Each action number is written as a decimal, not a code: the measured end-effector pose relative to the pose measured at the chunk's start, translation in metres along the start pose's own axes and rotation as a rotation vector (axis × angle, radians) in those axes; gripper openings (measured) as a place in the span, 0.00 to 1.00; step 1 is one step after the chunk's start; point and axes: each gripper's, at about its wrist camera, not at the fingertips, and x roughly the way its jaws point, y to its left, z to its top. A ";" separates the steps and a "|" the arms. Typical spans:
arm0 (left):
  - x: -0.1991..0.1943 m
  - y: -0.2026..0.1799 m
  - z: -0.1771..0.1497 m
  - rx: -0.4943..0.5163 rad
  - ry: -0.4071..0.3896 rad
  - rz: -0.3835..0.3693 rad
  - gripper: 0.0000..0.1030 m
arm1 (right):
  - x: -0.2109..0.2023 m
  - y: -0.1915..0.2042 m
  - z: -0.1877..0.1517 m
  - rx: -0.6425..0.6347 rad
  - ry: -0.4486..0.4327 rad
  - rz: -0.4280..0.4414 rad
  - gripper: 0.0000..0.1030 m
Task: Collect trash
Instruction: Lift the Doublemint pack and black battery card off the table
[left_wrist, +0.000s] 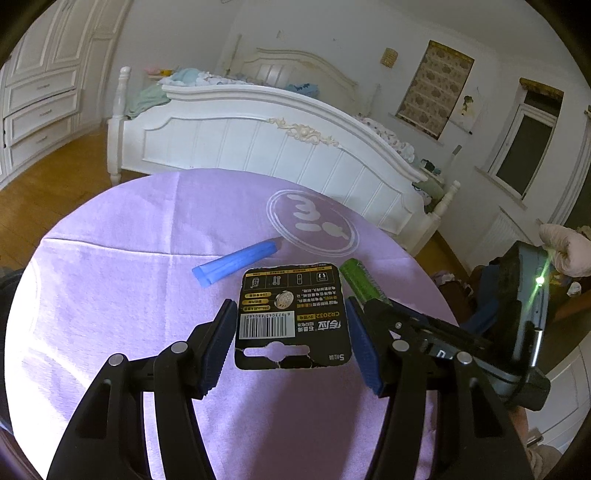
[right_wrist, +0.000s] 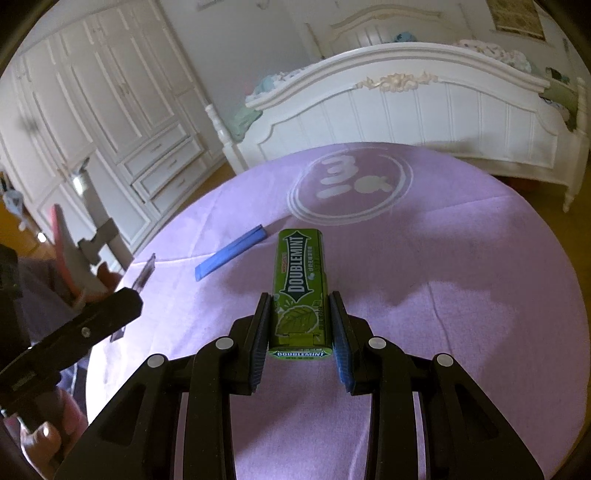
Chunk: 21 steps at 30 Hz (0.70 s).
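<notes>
The left gripper (left_wrist: 291, 332) clamps a black battery card (left_wrist: 291, 317) by its 2 edges above the purple tablecloth (left_wrist: 110, 277). The blue wrapper (left_wrist: 236, 264) lies uncollected. The right gripper (right_wrist: 300, 332) pinches the Doublemint pack (right_wrist: 300, 280). Keep both grips firm.

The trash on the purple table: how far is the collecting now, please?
No bin or collected trash is visible. In hand: the right gripper is closed on the green gum pack, and the left gripper holds the black battery card between its pads. Left: the blue strip lies on the purple cloth.
</notes>
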 end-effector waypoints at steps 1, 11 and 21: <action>0.001 -0.001 0.000 0.002 0.002 0.004 0.57 | -0.002 -0.001 -0.001 0.001 -0.002 0.004 0.31; -0.001 -0.010 0.001 0.040 0.008 0.051 0.57 | -0.014 -0.004 -0.001 0.015 -0.026 0.038 0.31; -0.008 -0.009 0.003 0.047 -0.008 0.048 0.57 | -0.024 -0.005 0.000 0.027 -0.047 0.046 0.31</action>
